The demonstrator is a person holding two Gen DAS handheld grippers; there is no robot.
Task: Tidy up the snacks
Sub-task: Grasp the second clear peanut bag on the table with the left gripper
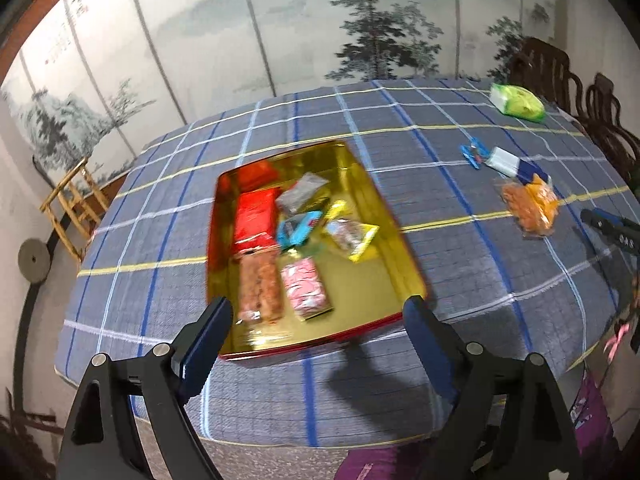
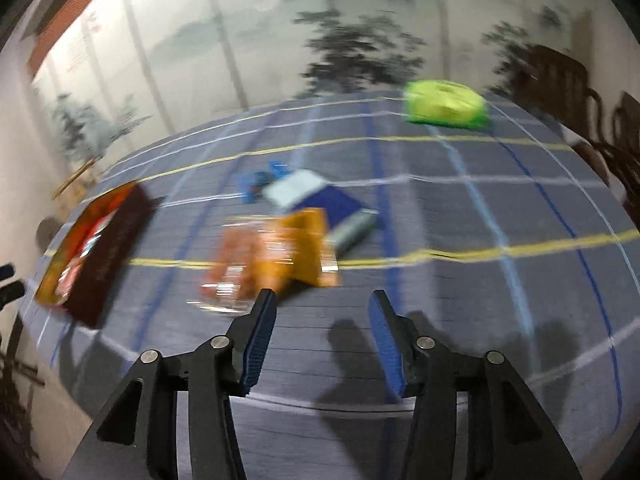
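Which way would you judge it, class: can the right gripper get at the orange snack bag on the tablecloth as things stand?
Probably yes: the right gripper is open and empty, and the orange snack bag lies just ahead with only bare tablecloth between.

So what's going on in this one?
A person with two handheld grippers is sorting snacks into a gold tin on a checked tablecloth. Several packets already lie in it, including a red packet and a pink one. Both grippers are empty: the left gripper hangs open over the tin's near edge, and the right gripper is open near the orange snack bag. A blue-and-white packet and a green bag are outside the tin.
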